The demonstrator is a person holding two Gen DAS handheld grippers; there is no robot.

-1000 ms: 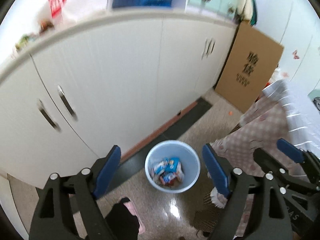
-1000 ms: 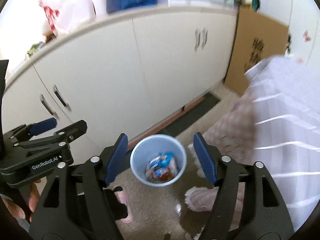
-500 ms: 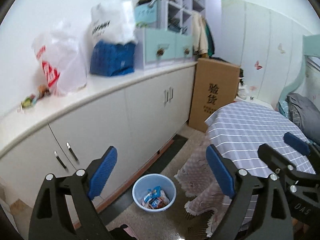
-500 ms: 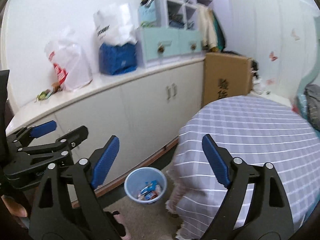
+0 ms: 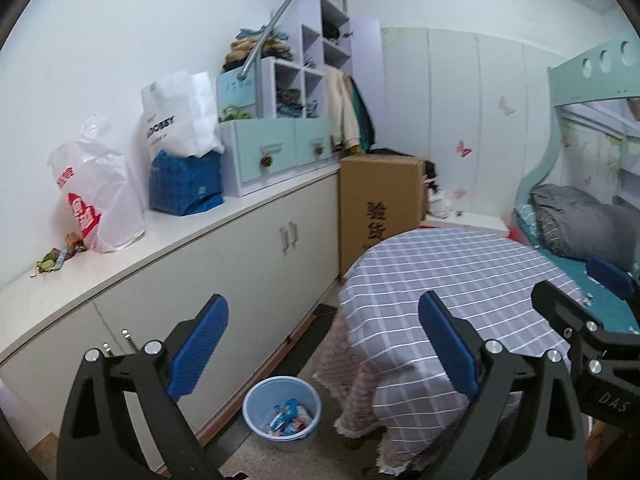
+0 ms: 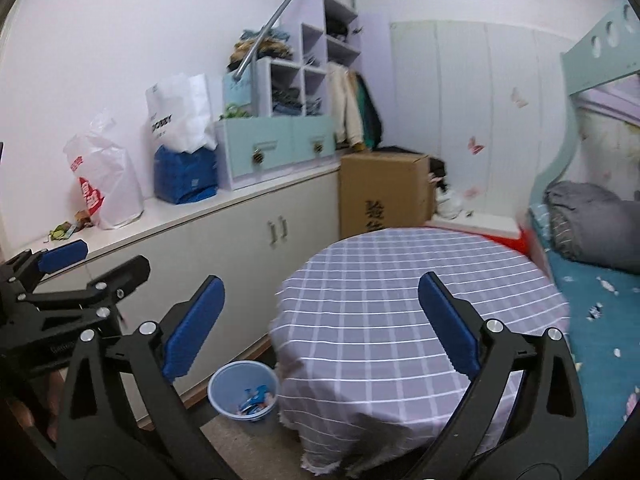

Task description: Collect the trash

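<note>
Several wrappers are already seen inside the blue bin (image 5: 282, 412) on the floor beside the round worktop (image 6: 412, 300), whose cloth appears bare, while both the left tool (image 5: 322, 344) and the right tool (image 6: 320, 324) are held wide and empty, so the task seems nearly finished.

Bin (image 5: 282, 416) sits in narrow gap btwn cabinet (image 5: 256, 276) & draped table (image 5: 452, 280).
</note>
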